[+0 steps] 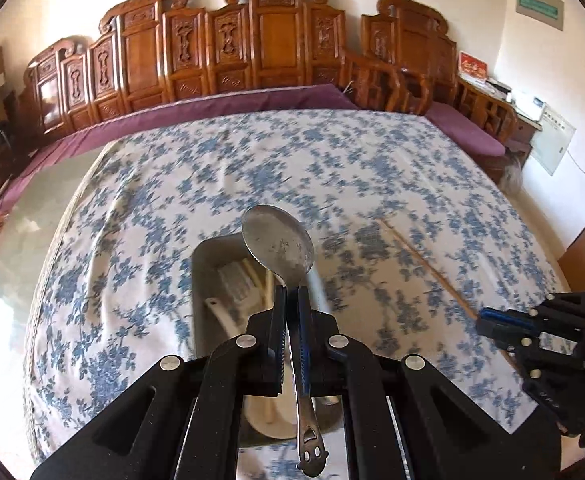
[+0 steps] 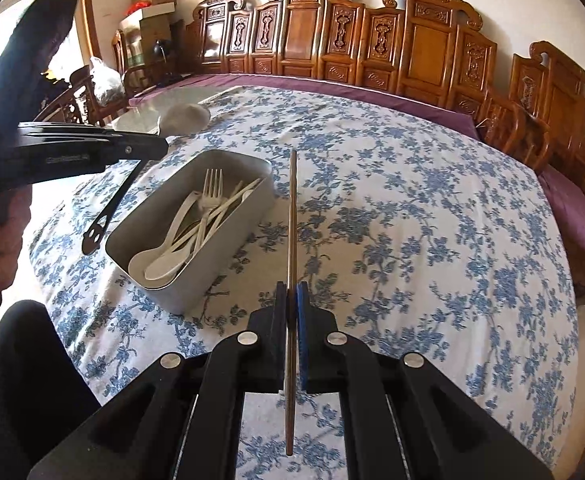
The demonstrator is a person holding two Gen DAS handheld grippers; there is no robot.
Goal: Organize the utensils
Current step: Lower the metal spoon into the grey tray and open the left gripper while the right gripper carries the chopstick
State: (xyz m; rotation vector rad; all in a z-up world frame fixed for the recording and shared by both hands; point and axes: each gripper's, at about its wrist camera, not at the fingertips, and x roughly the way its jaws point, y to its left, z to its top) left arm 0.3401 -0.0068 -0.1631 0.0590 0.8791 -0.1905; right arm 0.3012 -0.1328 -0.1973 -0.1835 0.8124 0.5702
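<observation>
Here the left gripper (image 1: 291, 292) has its jaws clamped on a metal spoon (image 1: 278, 244), pinching the neck just below the bowl. The bowl sticks out past the fingertips, facing the camera, while the handle runs back between the two fingers and ends low in the left wrist view at a cut-out tip. Directly beneath the held spoon sits a grey tray (image 1: 204, 264), a rectangular bin resting on the blue-flowered tablecloth (image 1: 140, 208). The spoon hangs above it, not touching its contents.

From the right wrist view the tray (image 2: 152, 216) lies left of centre and holds white plastic spoons (image 2: 160, 258), a pale fork (image 2: 211, 188) and some slim pale sticks, all lying crosswise in a loose heap. The left gripper (image 2: 148, 146) shows at the upper left, above the tray's left rim, with the spoon handle (image 2: 110, 210) slanting down from it outside that rim.

The right gripper (image 2: 291, 294) has its jaws closed tight on a single chopstick (image 2: 292, 216). The stick lies straight along the line of the fingers, one end reaching forward past the tips toward the far side of the table, the other running back between the fingers toward the camera. It is just right of the tray, held off the cloth. In the left wrist view the same chopstick (image 1: 420, 260) slants out of the right gripper (image 1: 482, 320) at the right edge.

Carved wooden benches (image 2: 424, 44) with purple cushions line the wall behind the table.
</observation>
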